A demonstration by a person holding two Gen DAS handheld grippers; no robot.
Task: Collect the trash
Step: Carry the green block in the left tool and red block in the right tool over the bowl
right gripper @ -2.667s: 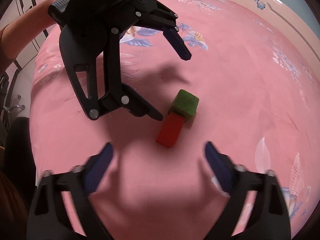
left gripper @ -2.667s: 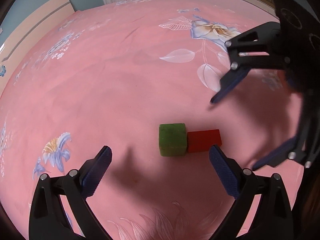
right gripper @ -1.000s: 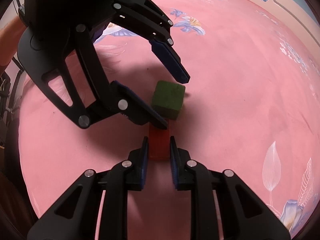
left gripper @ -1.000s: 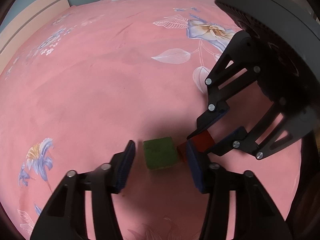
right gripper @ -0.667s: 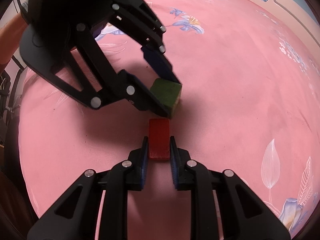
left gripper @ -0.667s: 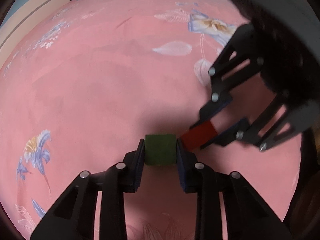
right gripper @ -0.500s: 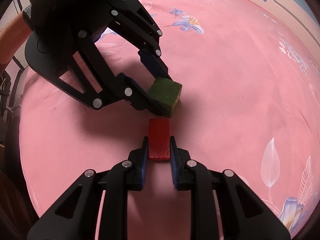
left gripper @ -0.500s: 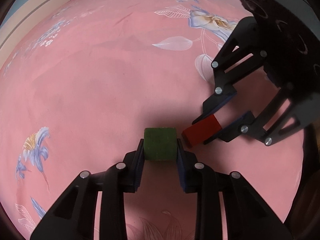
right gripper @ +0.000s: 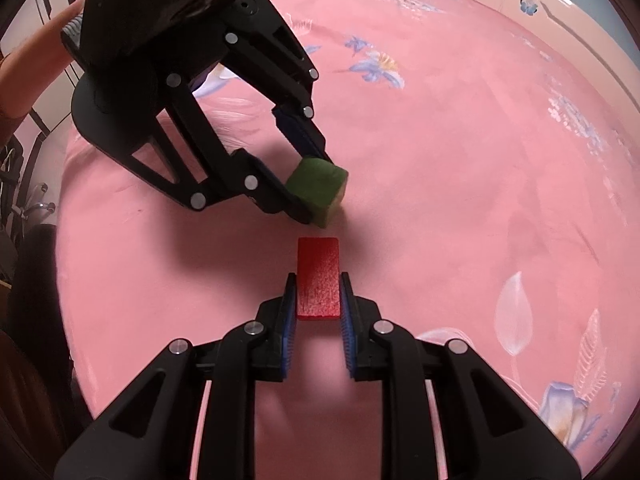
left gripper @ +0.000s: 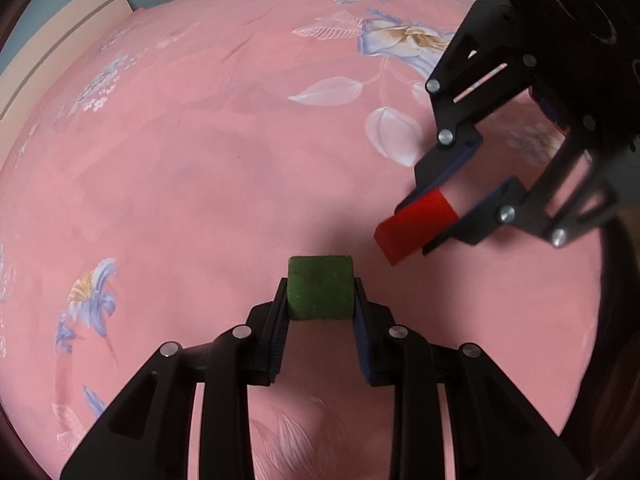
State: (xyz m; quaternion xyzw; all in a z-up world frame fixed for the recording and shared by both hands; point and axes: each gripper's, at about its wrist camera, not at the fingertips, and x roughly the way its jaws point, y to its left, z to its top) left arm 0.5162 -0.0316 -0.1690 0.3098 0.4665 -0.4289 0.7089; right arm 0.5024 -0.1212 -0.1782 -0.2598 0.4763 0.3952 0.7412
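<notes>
The green cube (left gripper: 320,288) sits clamped between the blue-padded fingers of the left gripper (left gripper: 320,300), its top face toward the camera in the left wrist view. From the right wrist view the same green cube (right gripper: 318,190) is seen at the tip of the left gripper (right gripper: 310,184), held above the pink bedspread (right gripper: 460,200), with a dark shadow on the cloth beneath it. The red block (right gripper: 318,278), flat and rectangular, is pinched along its long sides by the right gripper (right gripper: 318,300); about half of it sticks out past the fingertips. In the left wrist view the red block (left gripper: 418,228) juts from the right gripper (left gripper: 440,216), tilted, to the upper right of the cube and apart from it. The pink bedspread (left gripper: 200,160) carries printed blue flowers (left gripper: 90,292) and pale leaves (left gripper: 328,90). Whether either piece touches the cloth cannot be told for certain.
</notes>
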